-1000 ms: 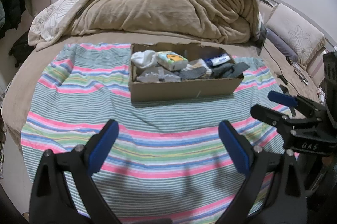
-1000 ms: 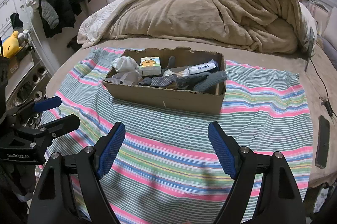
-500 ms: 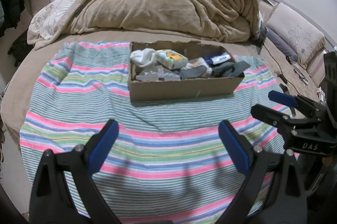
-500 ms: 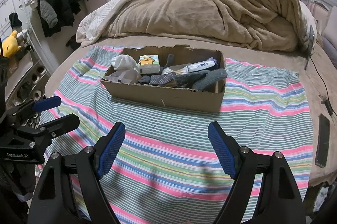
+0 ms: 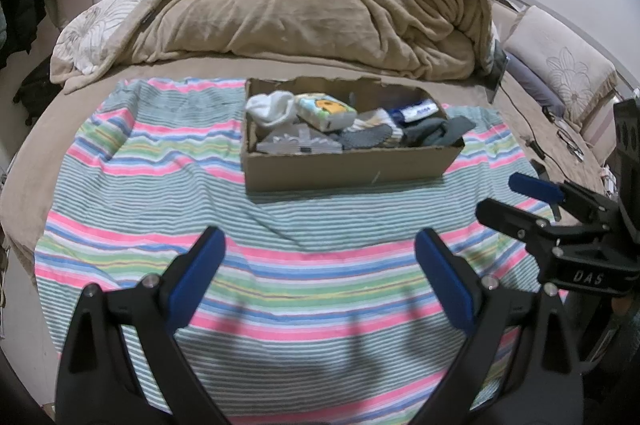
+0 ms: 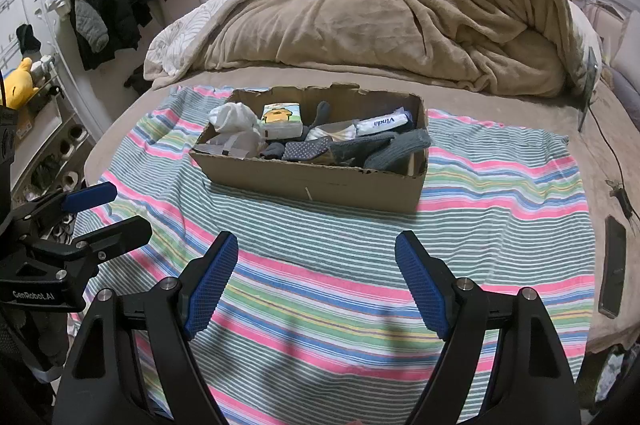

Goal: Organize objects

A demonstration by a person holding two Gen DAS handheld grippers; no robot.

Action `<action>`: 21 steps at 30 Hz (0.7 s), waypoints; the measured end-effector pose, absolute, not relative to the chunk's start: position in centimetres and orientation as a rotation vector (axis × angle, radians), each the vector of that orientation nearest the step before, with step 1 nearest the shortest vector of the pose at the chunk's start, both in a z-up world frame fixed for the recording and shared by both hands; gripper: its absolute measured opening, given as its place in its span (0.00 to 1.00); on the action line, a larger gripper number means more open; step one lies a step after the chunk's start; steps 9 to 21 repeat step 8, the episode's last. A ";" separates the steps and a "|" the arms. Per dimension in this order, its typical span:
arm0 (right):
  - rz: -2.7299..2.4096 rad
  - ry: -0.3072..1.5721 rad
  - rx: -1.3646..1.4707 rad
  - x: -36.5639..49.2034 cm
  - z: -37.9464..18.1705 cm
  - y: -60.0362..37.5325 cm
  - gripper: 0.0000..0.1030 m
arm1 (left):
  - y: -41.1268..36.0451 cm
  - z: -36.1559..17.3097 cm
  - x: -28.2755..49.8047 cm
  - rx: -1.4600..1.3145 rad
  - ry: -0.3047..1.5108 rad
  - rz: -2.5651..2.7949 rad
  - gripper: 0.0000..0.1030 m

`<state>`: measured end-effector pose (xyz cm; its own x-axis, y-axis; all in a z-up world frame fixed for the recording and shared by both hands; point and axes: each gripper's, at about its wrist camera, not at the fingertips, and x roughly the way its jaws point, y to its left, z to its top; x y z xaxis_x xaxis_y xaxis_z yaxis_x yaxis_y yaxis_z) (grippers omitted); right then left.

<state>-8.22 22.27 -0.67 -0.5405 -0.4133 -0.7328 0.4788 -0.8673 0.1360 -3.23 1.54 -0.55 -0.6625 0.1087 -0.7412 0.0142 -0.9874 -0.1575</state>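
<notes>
- On the bed, atop a striped cloth, the cardboard box sits a little farther from both cameras than a second ago, and more of the cloth's near edge shows in the left wrist view.
- The left claw hangs above the cloth's near stripes, jaws spread wide with nothing between them, as in the earlier frames; the right claw is likewise agape and empty, well short of the box.
- Each claw appears at the edge of the other's view, holding the same place as before.
- Inside the box, unchanged in arrangement: a white sock bundle at the left end, a tissue pack with a yellow cartoon beside it, a white-and-blue packet marked "Vinda" toward the right rear, and dark grey socks draped over the front right rim.
- The grey items under the white bundle are partly buried and hard to identify; the box's near wall hides everything lower down.
- A rumpled tan blanket fills the bed behind; a dark phone lies on the bed off the cloth's right edge, near the frame's rim.
</notes>
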 end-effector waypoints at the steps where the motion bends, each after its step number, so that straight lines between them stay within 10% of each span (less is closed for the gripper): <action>1: -2.382 0.109 1.104 -8.2 -0.7 22.3 0.81 | 1.6 -0.6 -3.3 -1.267 -0.231 2.808 0.94; 21: -2.383 0.123 1.104 -8.5 -0.8 22.2 0.81 | 1.4 -0.9 -3.7 -1.279 -0.230 2.807 0.94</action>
